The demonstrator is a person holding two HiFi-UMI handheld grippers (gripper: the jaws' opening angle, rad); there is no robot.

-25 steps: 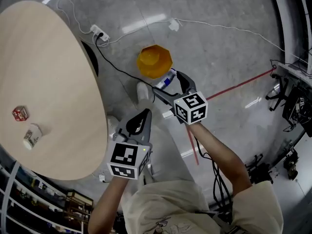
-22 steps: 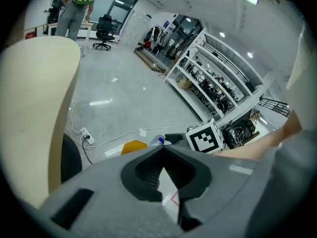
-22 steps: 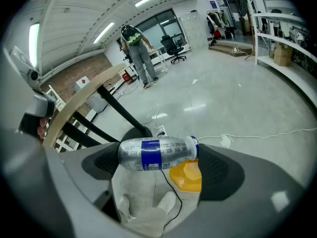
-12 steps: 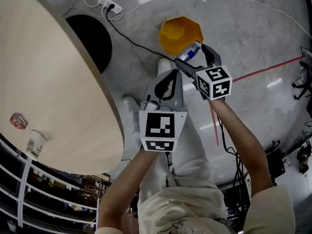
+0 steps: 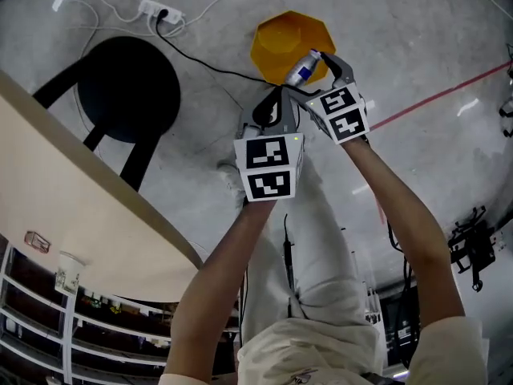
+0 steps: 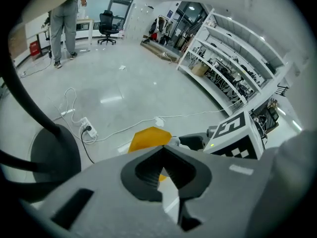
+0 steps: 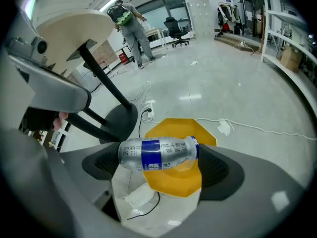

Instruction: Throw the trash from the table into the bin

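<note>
Holding a silver-and-blue can [image 7: 158,153] crosswise between its widely spread jaws, the right tool [image 5: 319,69] hangs above the open yellow bin [image 5: 272,38], which stands on the grey floor. Just beside it, the left tool [image 5: 271,112] has its jaws pressed together with nothing between them. On the table [image 5: 80,207], well apart from both tools, a paper cup [image 5: 69,273] and a small red packet [image 5: 37,241] sit near one edge.
</note>
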